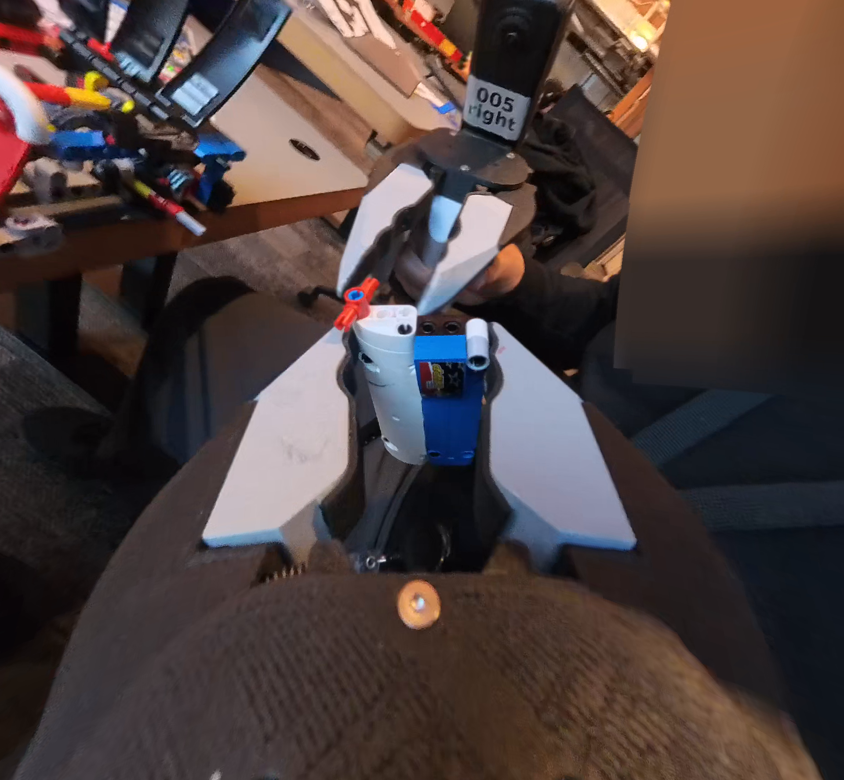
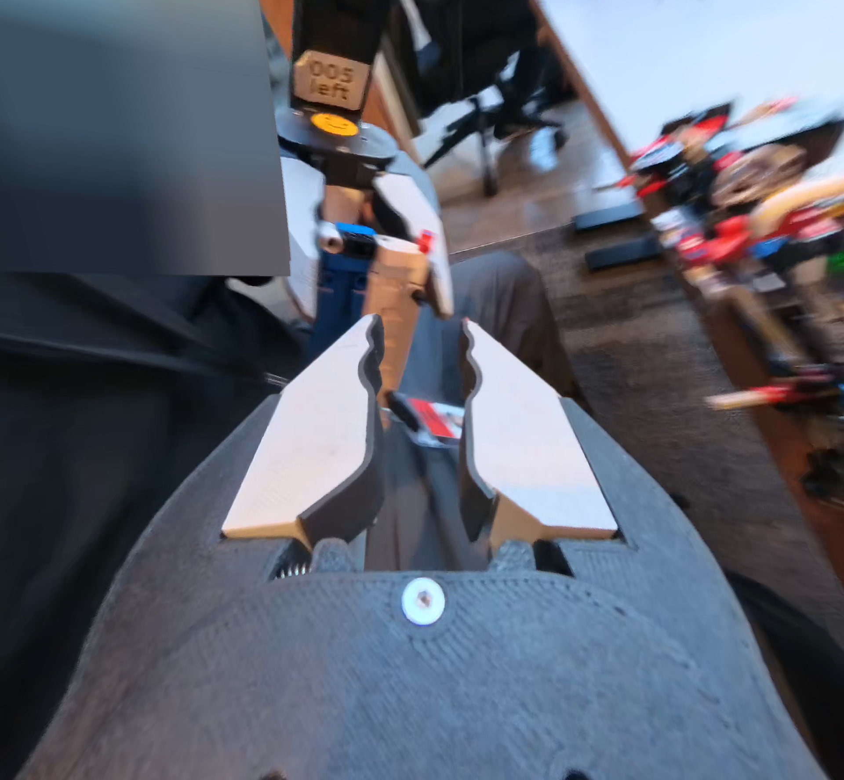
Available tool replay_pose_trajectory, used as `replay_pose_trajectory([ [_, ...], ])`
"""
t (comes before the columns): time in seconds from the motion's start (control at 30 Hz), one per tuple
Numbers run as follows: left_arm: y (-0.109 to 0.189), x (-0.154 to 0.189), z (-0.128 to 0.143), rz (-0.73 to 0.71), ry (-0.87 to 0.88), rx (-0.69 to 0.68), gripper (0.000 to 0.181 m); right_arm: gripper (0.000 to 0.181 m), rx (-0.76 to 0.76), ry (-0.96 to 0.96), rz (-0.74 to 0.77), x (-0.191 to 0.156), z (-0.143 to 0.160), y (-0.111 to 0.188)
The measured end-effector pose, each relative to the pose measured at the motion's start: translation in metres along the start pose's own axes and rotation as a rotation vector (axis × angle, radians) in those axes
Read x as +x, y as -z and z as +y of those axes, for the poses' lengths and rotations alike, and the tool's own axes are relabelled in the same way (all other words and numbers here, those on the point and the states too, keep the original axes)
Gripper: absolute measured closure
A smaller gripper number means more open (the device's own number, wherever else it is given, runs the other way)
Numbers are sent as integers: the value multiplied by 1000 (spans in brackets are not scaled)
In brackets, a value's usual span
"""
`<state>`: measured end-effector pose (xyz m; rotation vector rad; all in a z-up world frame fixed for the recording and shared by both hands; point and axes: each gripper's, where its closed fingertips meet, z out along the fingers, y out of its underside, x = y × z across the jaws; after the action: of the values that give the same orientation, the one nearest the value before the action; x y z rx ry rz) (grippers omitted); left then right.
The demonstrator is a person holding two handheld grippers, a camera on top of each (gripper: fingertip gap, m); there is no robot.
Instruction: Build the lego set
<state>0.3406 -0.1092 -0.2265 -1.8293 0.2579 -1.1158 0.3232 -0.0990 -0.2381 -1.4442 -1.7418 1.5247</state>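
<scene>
Left tool (image 1: 418,347) clamped on the lego sub-assembly (image 1: 422,388): white curved panel (image 1: 390,388) beside blue panel (image 1: 450,411), held upright between the fingers, well clear of the counter (image 1: 283,155). Red pin connector (image 1: 356,301) sticks out at the assembly's top left corner, light grey pin (image 1: 477,342) at top right. Right tool (image 2: 420,324) open and empty, jaws apart, tips just beside the assembly's top end, facing the left tool. In the right wrist view the assembly (image 2: 374,274) sits just beyond the right tool's tips. Remaining lego parts pile (image 1: 105,151) lies on the counter, well apart to the left.
</scene>
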Motion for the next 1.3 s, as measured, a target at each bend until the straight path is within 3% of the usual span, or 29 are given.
replay_pose_trajectory([
  [0.13, 6, 0, -10, 4, -21, 56, 128, 163, 75, 88, 44, -4, -20, 13],
  [0.33, 0, 12, -7, -148, -492, -40, 128, 169, 141, 221, 21, -27, -41, 14],
  [0.43, -5, 16, 0, -193, -630, -100, 128, 170, 125, 339, 40, -36, -45, 12],
  [0.83, -6, 18, 4, -185, -631, -111, 128, 178, 51, 471, 66, -36, -39, 9],
  [1.3, -9, -1, 24, -271, -678, -239, 130, 181, -43, 534, 69, -27, -16, 2],
])
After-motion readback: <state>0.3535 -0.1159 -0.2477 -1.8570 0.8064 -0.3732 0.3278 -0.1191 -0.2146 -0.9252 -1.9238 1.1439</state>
